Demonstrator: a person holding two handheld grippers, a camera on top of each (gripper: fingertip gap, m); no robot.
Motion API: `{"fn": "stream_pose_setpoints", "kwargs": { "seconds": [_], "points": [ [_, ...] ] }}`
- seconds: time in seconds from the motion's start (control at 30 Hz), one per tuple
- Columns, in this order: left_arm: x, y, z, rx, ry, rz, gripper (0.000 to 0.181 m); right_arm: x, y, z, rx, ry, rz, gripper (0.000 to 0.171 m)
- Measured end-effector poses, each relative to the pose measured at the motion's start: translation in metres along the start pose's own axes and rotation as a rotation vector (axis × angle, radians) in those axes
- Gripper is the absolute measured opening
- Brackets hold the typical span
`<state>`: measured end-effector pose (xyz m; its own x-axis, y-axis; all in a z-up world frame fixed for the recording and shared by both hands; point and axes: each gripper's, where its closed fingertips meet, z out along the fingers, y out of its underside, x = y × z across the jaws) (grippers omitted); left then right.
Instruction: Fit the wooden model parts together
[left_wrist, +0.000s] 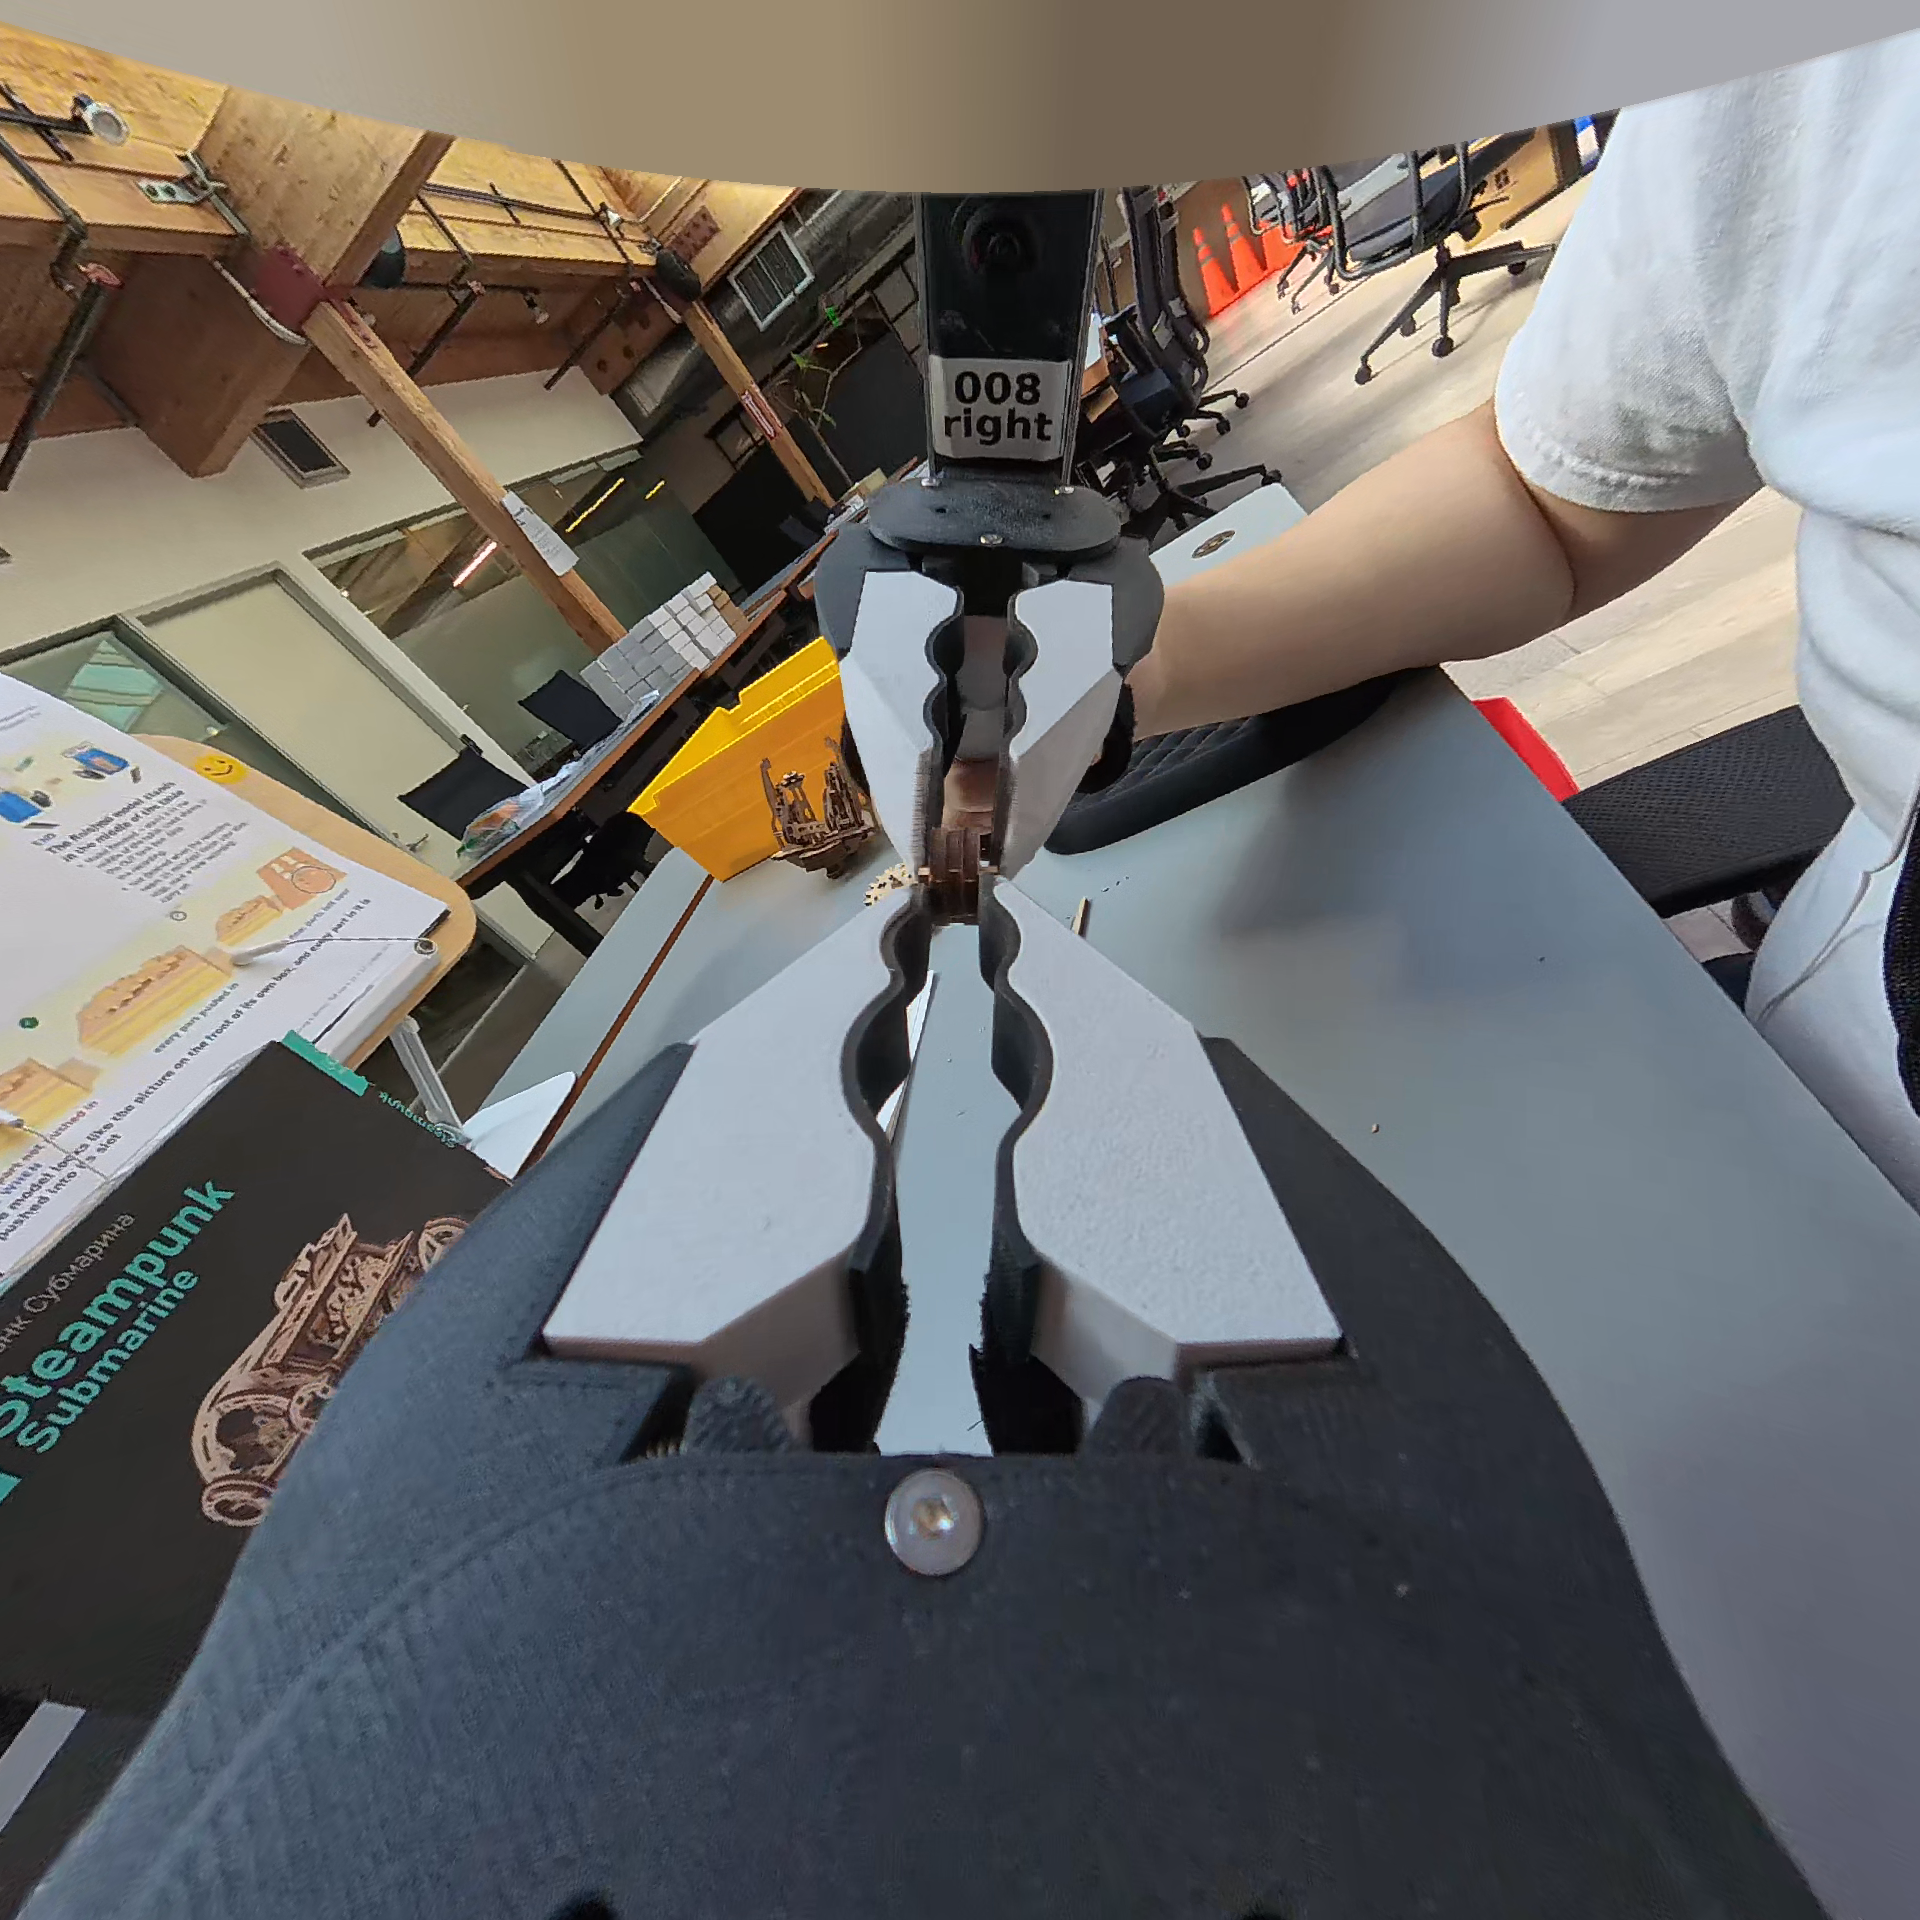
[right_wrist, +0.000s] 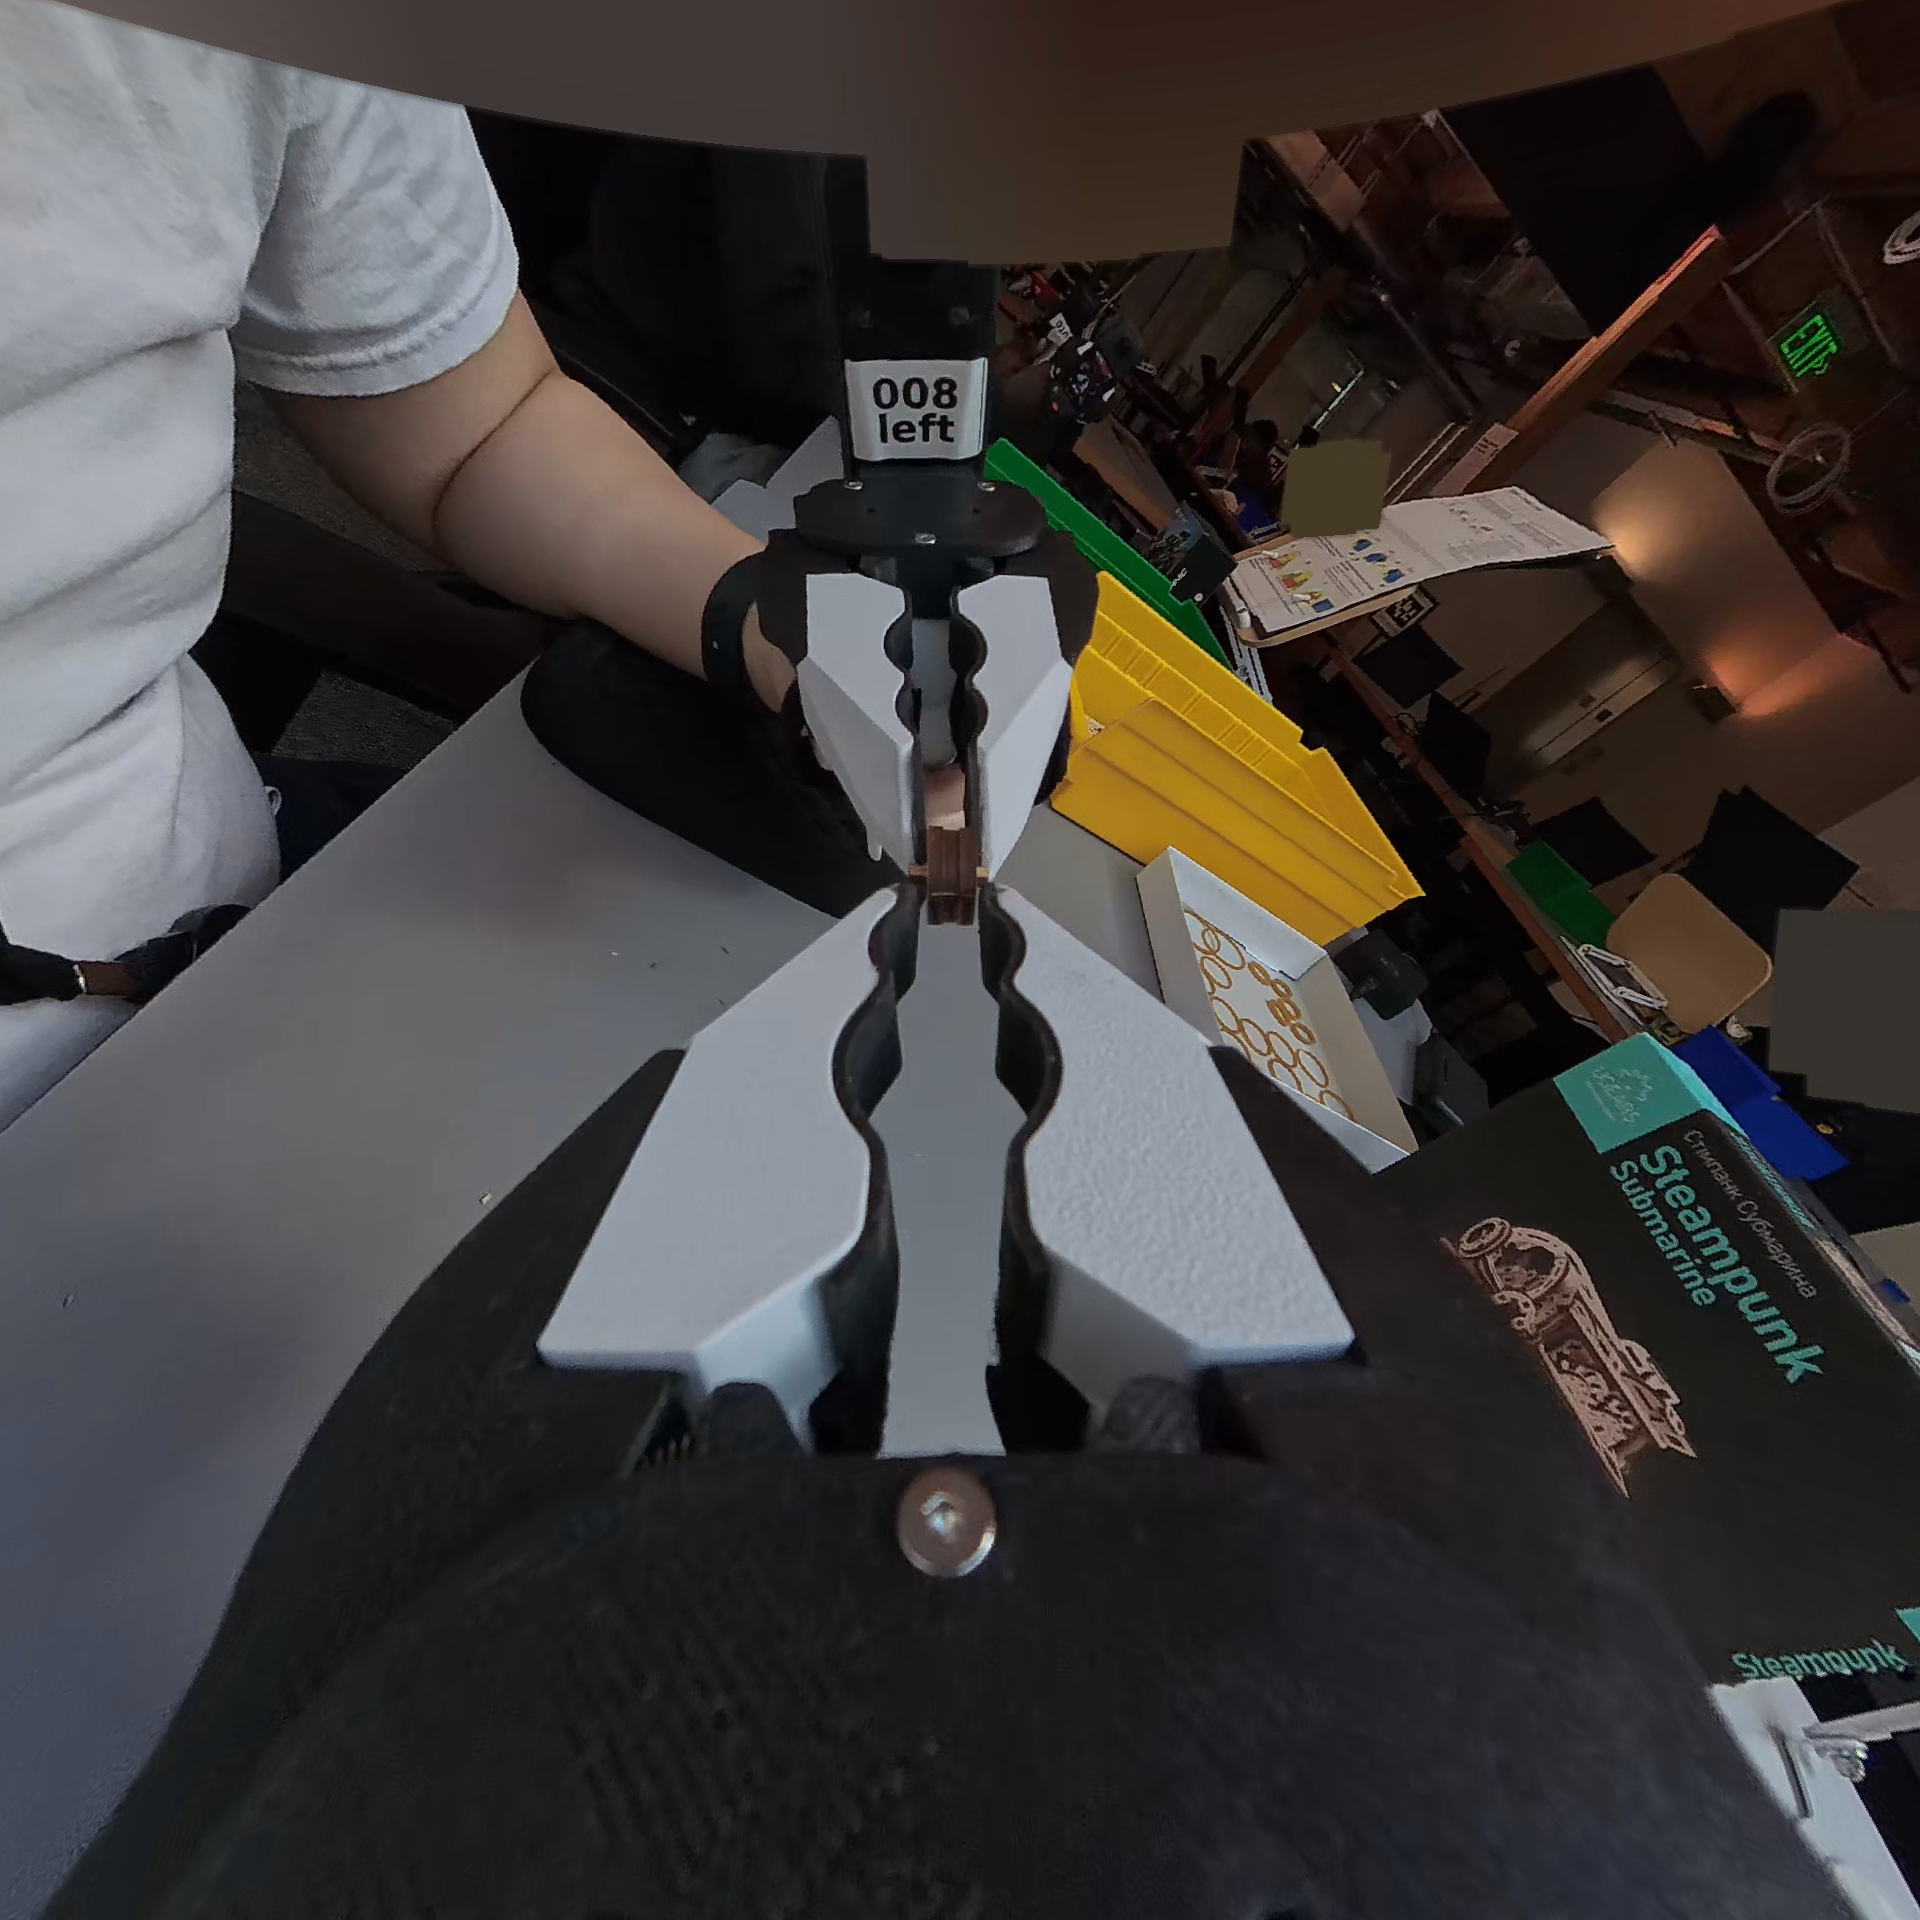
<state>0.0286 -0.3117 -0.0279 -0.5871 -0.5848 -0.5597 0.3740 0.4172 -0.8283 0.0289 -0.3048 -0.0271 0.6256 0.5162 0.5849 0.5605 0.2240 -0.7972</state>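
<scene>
Meeting tip to tip above a grey table (left_wrist: 1455, 1039), the two hand-held grippers pinched a small dark wooden piece (left_wrist: 954, 871) between them. The left gripper (left_wrist: 951, 909) had its white fingers drawn narrow around the near end of the piece, while the right gripper (left_wrist: 956, 831), pointing back toward it, was clamped on the far end. Seen from the right wrist view, the same wooden piece (right_wrist: 949, 873) sat at the meeting point, with the right gripper (right_wrist: 948, 906) below and the left gripper (right_wrist: 945, 831) above it. The piece was held off the table, roughly over its middle. Whether it was one part or two pressed together could not be told.

A partly built wooden model (left_wrist: 816, 816) stood on the table beyond the grippers, just in front of a yellow bin (left_wrist: 758, 748). A dark kit box (left_wrist: 156, 1351) lay at the left gripper's side, with a printed instruction sheet (left_wrist: 156, 914) propped behind it. A white tray (right_wrist: 1262, 1013) holding a punched sheet of wooden parts rested beside the yellow bin. A person in a white T-shirt (right_wrist: 135, 416) held both tools.
</scene>
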Motion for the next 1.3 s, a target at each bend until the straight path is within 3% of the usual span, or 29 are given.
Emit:
{"fn": "stream_pose_setpoints", "kwargs": {
  "seconds": [0.33, 0.73, 0.9, 0.97, 1.1, 1.3],
  "points": [
    [-0.001, 0.002, 0.002, 0.000, 0.018, -0.094, 0.007, 0.001, 0.003, -0.001, -0.027, -0.026, 0.127, 0.008],
    [0.000, -0.009, -0.002, 0.019, 0.054, -0.141, 0.006, 0.002, -0.006, -0.001, 0.076, -0.039, 0.148, 0.014],
    [-0.005, -0.015, -0.002, 0.095, 0.019, -0.177, 0.008, 0.005, -0.011, -0.002, 0.098, -0.033, 0.175, 0.008],
    [-0.006, -0.013, -0.001, 0.090, 0.003, -0.180, 0.017, 0.007, -0.013, -0.003, 0.144, -0.038, 0.231, 0.008],
    [-0.007, -0.016, 0.000, 0.109, -0.018, -0.167, 0.007, 0.011, -0.018, -0.002, 0.216, -0.048, 0.305, 0.008],
    [-0.006, -0.017, -0.002, 0.061, 0.008, -0.143, 0.007, 0.007, -0.019, 0.002, 0.252, -0.087, 0.335, 0.008]
  ]
}}
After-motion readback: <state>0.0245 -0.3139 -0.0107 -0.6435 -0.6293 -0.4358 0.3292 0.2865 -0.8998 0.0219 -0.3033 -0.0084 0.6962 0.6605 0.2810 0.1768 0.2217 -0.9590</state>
